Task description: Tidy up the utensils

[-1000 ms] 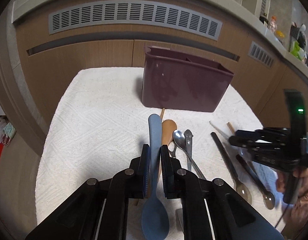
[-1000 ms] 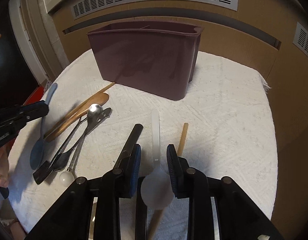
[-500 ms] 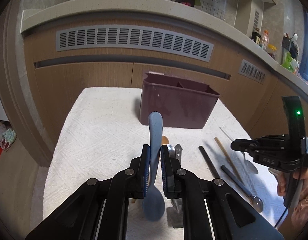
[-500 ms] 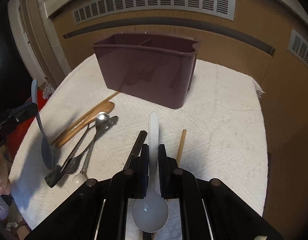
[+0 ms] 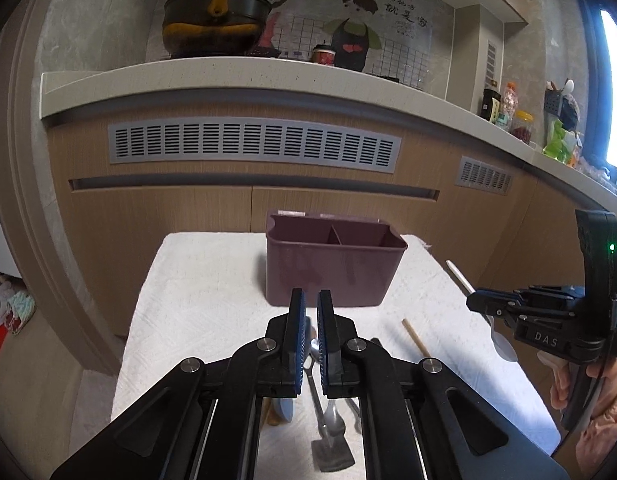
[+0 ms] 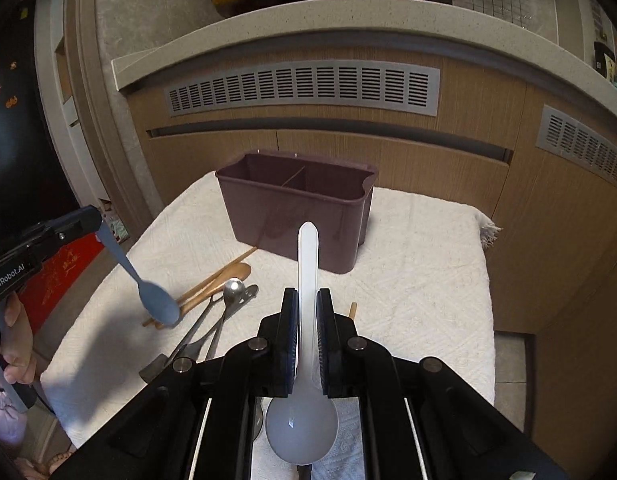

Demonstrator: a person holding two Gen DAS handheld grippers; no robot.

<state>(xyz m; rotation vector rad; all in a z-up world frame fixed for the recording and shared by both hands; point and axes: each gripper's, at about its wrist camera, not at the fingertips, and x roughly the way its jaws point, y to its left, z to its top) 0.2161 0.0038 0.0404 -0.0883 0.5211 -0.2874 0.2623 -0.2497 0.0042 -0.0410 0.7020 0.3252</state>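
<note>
My left gripper (image 5: 311, 300) is shut on the blue spoon (image 5: 282, 410), and its jaws are closing tighter on the handle. In the right wrist view the left gripper (image 6: 94, 220) holds the blue spoon (image 6: 156, 300) by the handle end, bowl hanging down over the towel. My right gripper (image 6: 307, 298) is shut on the white spoon (image 6: 308, 256), handle pointing forward and bowl toward me. It appears at the right of the left wrist view (image 5: 474, 302). The maroon two-compartment caddy (image 5: 332, 276) (image 6: 292, 216) stands ahead of both grippers, apart from them.
A white towel (image 6: 428, 280) covers the table. On it lie a wooden spoon (image 6: 224, 278), a metal spoon (image 6: 233, 288), other metal utensils (image 5: 328, 420) and a wooden chopstick (image 5: 414, 336). Wooden cabinets and a counter stand behind. A person's hand (image 5: 588, 396) holds the right gripper.
Both grippers have risen off the towel, each carrying its spoon. The right gripper shut on the white spoon. The blue spoon now hangs with its bowl down.
</note>
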